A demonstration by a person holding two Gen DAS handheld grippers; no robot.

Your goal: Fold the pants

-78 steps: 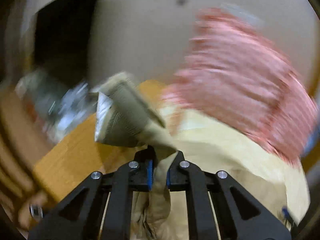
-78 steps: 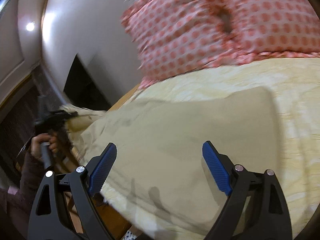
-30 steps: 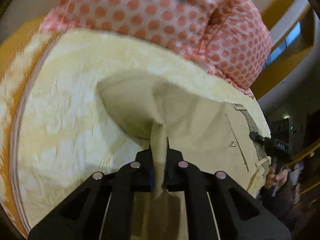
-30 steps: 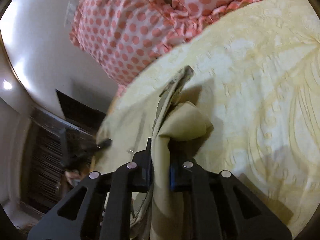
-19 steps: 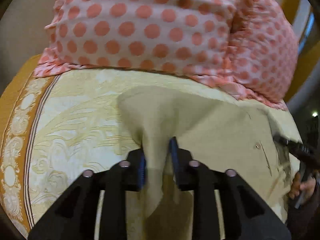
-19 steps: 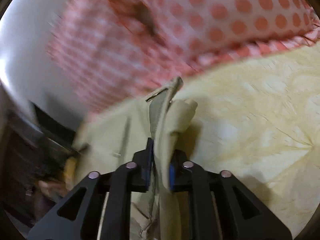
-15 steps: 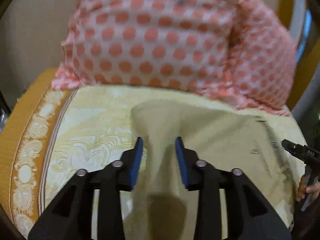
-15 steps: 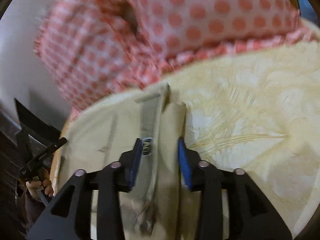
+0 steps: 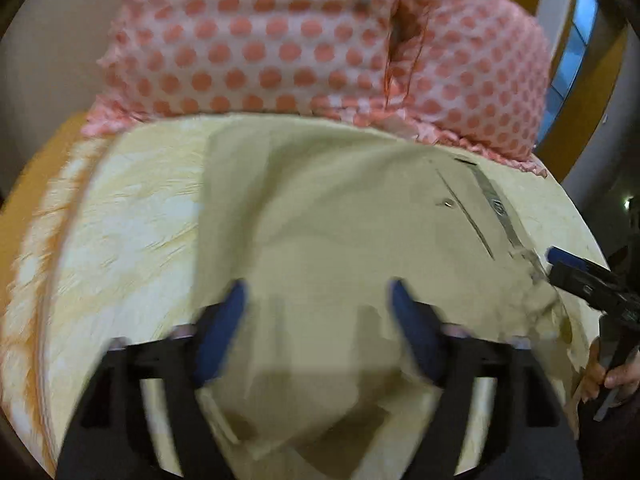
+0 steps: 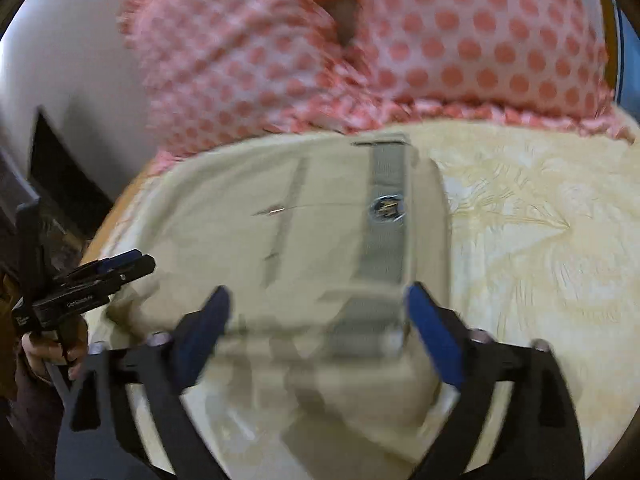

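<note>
The beige pants (image 9: 340,220) lie folded flat on the yellow bedspread (image 9: 132,216), below the pillows. In the right wrist view the pants (image 10: 320,216) show their grey waistband (image 10: 386,216) and a back pocket slit. My left gripper (image 9: 318,300) is open just above the near edge of the pants and holds nothing. My right gripper (image 10: 316,304) is open above the waistband end and holds nothing. Each gripper shows at the side of the other's view: the right one (image 9: 580,276) and the left one (image 10: 100,276).
Two pink pillows with coral dots (image 9: 304,40) lean against the headboard behind the pants. An orange border of the bedspread (image 9: 24,208) runs along the left edge. A dark opening (image 10: 60,168) lies beyond the bed on the left.
Both grippers were shut on the pants and carried the fabric over onto the bed. They have since opened wide and let go, and the pants lie flat.
</note>
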